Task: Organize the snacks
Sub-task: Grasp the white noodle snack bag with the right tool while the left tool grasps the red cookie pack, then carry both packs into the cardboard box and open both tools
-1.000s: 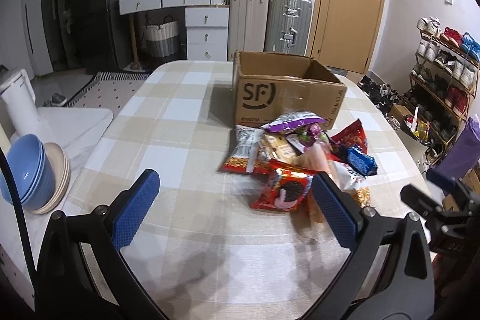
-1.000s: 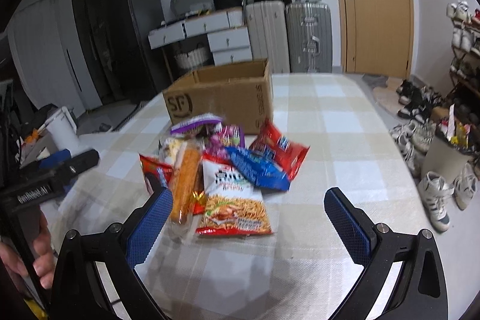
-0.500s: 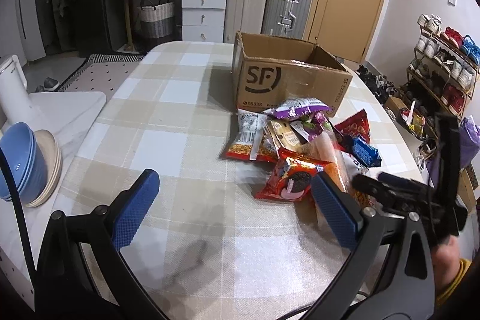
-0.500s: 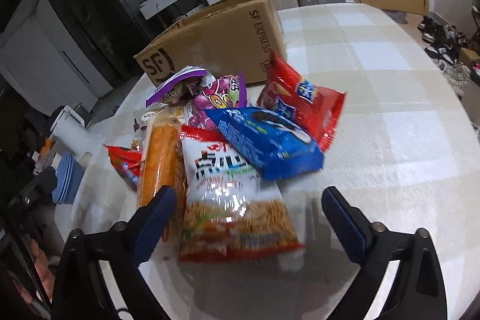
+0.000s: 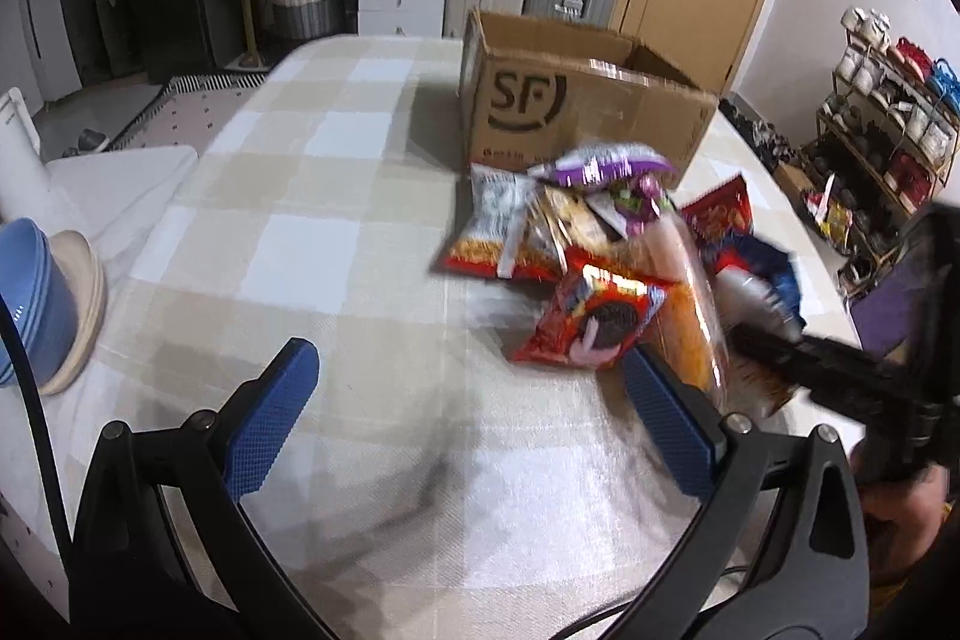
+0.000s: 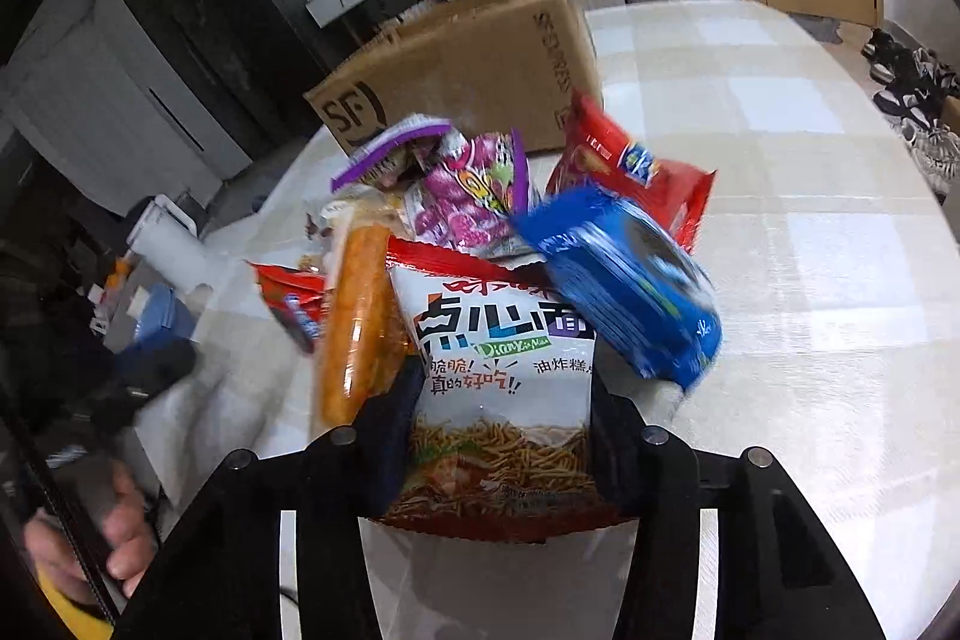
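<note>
**Right tool closes on the noodle packet at the near edge of the pile**

The right tool (image 6: 501,436) has its jaws either side of the white crispy-noodle packet (image 6: 498,370), narrowing on it at this moment; the black fingers sit tight against both edges of the packet, so it looks gripped or all but gripped. That packet lies nearest the tool, at the front of the heap, which is likely why it is taken first: nothing rests on its lower half.

Just left of the tool lies a long orange snack in clear wrap (image 6: 357,316), touching the noodle packet's side. Up and to the right, a blue cookie pack (image 6: 624,280) overlaps the packet's top corner and may slide when the packet lifts. Beyond that sit a red bag (image 6: 636,172), a pink bag (image 6: 474,196) and a purple-edged one (image 6: 390,148), all heaped against the open cardboard box (image 6: 468,64) at the far side, the likely home for the snacks.

The left tool (image 5: 474,412) hangs wide and empty above the checked bench (image 5: 288,244), its right finger just beside a red cookie bag (image 5: 594,322). From there the pile lies ahead and right, the box behind it. Far to its left, blue bowls (image 5: 30,304) stack at the bench's edge.
</note>
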{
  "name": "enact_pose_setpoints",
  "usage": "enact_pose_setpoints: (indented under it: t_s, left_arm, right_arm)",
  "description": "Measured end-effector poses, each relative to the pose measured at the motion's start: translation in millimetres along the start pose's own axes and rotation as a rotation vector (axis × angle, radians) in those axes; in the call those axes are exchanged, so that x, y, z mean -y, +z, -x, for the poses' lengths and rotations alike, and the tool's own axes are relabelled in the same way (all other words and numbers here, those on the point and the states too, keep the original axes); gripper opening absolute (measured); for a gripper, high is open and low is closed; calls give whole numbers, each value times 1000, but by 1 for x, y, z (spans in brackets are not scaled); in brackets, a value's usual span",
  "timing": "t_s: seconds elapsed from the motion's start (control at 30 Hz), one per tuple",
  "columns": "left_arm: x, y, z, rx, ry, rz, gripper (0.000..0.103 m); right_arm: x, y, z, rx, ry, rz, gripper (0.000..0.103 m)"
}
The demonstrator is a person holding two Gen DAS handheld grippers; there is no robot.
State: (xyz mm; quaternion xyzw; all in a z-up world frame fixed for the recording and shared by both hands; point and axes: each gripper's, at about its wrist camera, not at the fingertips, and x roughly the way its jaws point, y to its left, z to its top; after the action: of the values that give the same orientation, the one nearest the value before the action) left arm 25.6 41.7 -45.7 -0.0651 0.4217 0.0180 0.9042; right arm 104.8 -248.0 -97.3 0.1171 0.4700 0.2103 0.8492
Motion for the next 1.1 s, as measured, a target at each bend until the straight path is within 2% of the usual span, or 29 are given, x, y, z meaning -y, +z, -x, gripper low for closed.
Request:
enact_pose_setpoints:
  t_s: [0.17,0.4,0.5,0.67,0.73,0.83,0.93,1.0,1.1]
  left_arm:
    - [17,-4,-21,-17,16,-58,102]
    - [55,3,-43,-1,13,-173,99]
    - [61,7,-49,-14,-6,-165,99]
    - [61,13,-64,-26,20,-146,99]
    - [58,14,-71,-43,22,-138,94]
    - [54,15,-82,-76,10,-132,80]
    - [54,15,-88,-98,-12,-129,62]
    - [54,15,-87,-96,-39,-142,42]
    - [58,13,-85,-81,-48,-174,41]
  right_arm:
    - [3,-3,26,52,45,-16,49]
    - [19,-3,37,57,72,-51,49]
    - [23,-1,37,62,85,-68,49]
    - [23,-1,40,71,95,-59,49]
    - [23,-2,41,69,101,-61,49]
    - [24,-1,41,68,104,-65,49]
    - [25,-1,42,71,103,-67,49]
    - [25,-1,42,73,102,-69,49]
    - [26,-2,42,72,101,-75,49]
